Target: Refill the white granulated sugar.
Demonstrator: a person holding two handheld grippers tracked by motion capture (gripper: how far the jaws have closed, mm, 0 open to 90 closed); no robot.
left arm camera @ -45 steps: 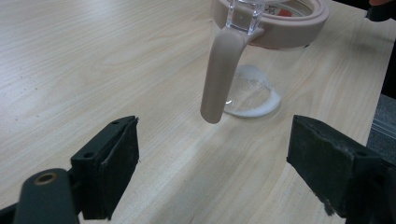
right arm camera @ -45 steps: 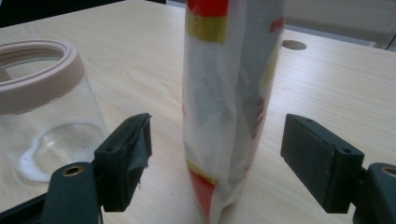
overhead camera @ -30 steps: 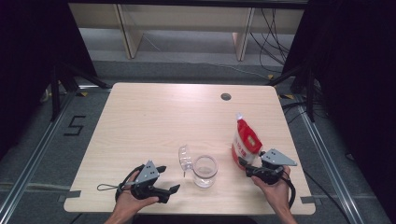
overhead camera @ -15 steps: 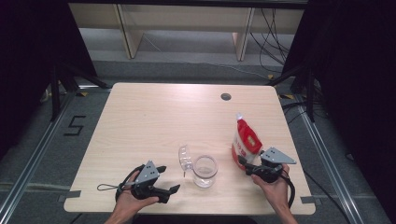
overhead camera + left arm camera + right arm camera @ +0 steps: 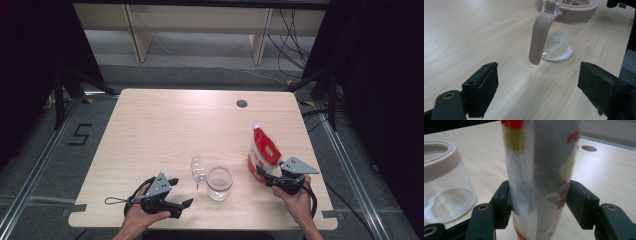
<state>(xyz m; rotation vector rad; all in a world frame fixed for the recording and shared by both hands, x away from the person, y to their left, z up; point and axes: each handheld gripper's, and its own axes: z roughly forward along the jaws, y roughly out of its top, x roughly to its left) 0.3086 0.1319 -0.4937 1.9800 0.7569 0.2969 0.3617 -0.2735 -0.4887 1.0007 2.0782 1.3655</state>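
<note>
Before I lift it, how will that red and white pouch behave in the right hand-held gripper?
The pouch looks like soft film, so it will probably dent and sag rather than stay stiff. The right hand-held gripper, whose jaws have just been closing, pinches it low while it stands tall, so the top may flop sideways. Its glossy skin could slip. It looks full, so likely fairly heavy.

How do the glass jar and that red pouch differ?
The jar is clear, squat and wide-mouthed with a pink rim; the pouch is opaque, red and white, taller and slim. The jar stands free with open lid; the pouch sits between the right gripper jaws. Both stand upright on the table.
</note>
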